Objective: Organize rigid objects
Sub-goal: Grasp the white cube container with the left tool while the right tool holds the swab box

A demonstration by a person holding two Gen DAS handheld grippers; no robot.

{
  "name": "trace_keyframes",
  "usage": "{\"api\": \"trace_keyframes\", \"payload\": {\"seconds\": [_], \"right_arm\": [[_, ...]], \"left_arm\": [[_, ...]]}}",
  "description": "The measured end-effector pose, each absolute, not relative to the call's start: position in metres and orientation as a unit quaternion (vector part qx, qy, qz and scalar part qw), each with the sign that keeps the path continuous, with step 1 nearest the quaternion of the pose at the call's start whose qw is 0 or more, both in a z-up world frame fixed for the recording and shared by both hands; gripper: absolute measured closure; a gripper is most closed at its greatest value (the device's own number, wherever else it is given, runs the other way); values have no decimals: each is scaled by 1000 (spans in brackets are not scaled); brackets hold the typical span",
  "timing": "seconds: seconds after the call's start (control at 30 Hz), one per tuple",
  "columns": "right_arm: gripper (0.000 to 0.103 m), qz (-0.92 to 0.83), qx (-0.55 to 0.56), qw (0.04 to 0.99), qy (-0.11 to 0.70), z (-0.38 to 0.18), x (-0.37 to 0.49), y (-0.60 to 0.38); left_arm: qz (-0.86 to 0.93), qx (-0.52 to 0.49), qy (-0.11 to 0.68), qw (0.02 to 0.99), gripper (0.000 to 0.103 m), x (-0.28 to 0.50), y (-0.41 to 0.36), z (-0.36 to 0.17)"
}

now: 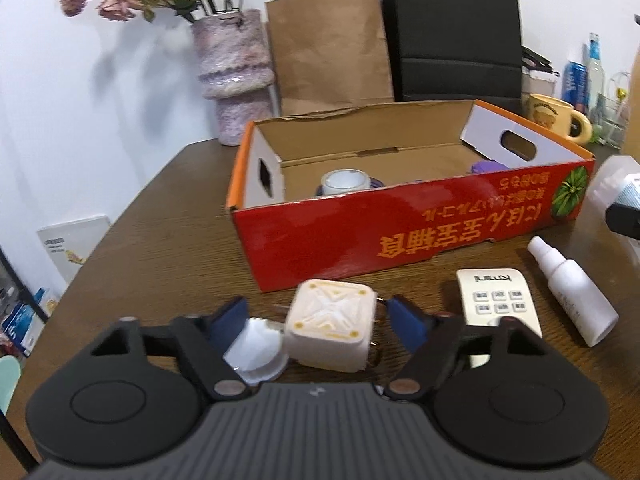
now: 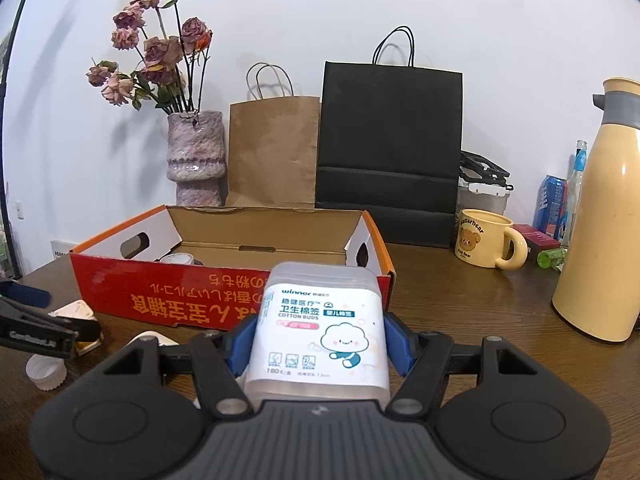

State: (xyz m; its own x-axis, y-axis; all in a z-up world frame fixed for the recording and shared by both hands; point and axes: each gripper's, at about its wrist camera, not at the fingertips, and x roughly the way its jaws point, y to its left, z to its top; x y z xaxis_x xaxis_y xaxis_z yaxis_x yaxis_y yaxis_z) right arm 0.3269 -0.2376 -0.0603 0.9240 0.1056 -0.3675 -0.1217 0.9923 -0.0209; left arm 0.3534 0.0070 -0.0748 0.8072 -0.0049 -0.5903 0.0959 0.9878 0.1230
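The red cardboard box (image 2: 224, 296) is sitting open-topped on the wooden table (image 2: 460, 320). The right gripper (image 2: 318, 344) is clamping the cotton bud box (image 2: 320, 328) upright — label facing the camera. The left gripper (image 1: 320, 316) is spreading wide around the cream cube (image 1: 330, 326), not touching it.

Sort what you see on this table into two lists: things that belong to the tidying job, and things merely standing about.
Job:
red box
cotton buds box, clamped in right gripper
cream cube, between the open left gripper fingers
remote
spray bottle
white cap

Bystanders:
vase
paper bags
bear mug
thermos
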Motion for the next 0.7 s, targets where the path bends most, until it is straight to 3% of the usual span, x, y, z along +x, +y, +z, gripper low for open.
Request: {"api": "trace_keyframes", "payload": {"seconds": [0.03, 0.5, 0.53, 0.6, 0.7], "right_arm": [[38, 59, -22, 981, 186, -60, 327, -237], [38, 60, -25, 981, 185, -60, 327, -234], [38, 60, -25, 981, 185, -60, 327, -234], [38, 60, -26, 981, 184, -60, 326, -233], [38, 60, -27, 981, 184, -61, 326, -232]], "left_arm": [[-29, 75, 311, 947, 34, 354, 6, -76], [-24, 75, 289, 954, 35, 347, 4, -75], [-22, 74, 284, 956, 54, 345, 5, -74], [-11, 70, 280, 957, 60, 344, 5, -71], [-8, 59, 283, 957, 61, 344, 8, -70]]}}
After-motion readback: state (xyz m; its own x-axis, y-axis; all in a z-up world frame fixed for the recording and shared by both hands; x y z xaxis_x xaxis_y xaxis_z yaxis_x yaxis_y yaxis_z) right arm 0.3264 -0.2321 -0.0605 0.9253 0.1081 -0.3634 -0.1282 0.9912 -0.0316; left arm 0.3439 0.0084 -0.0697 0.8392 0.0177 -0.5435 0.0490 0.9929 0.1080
